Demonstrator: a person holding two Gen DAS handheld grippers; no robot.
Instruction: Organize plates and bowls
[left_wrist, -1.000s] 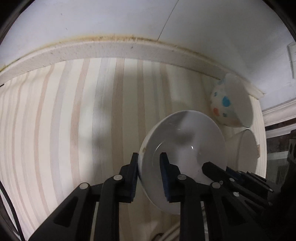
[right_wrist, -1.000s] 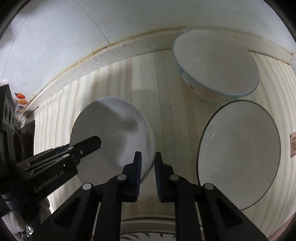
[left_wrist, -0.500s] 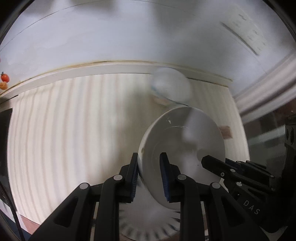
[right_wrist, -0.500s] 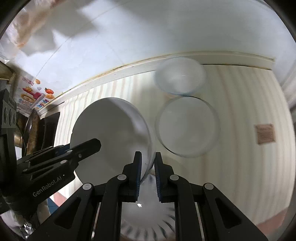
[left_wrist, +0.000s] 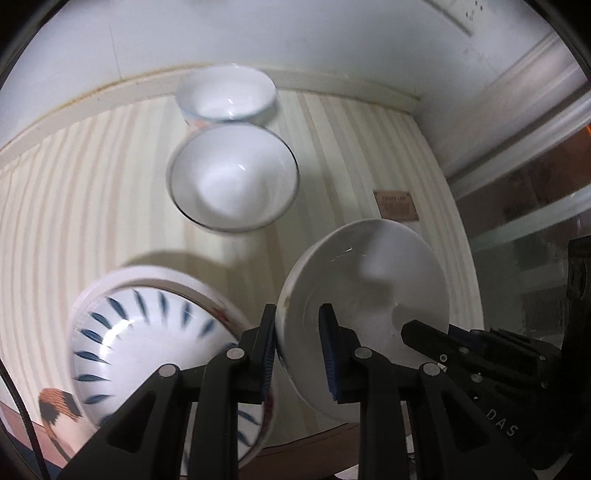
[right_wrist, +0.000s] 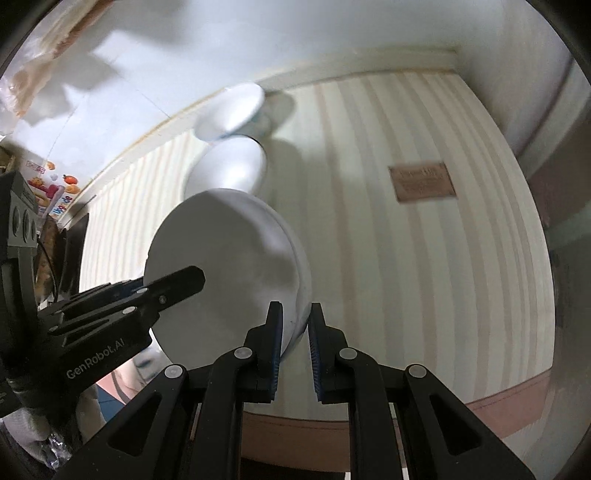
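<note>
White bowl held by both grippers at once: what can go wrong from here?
1. The white bowl hangs tilted, pinched only at opposite rim edges by the left gripper and the right gripper; if the hands drift apart or twist, it could slip or crack.
2. The blue-patterned bowl sits close beside it, so lowering off-centre may clip its rim.
3. Motion blur suggests fast travel; a glazed rim could slide between the pads.

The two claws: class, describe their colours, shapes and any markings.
Both the left claw and the right claw are black, with angular arms, silver rivets and ribbed blue pads. Pale lettering on the left claw's body reads "GenRobot.AI".
</note>
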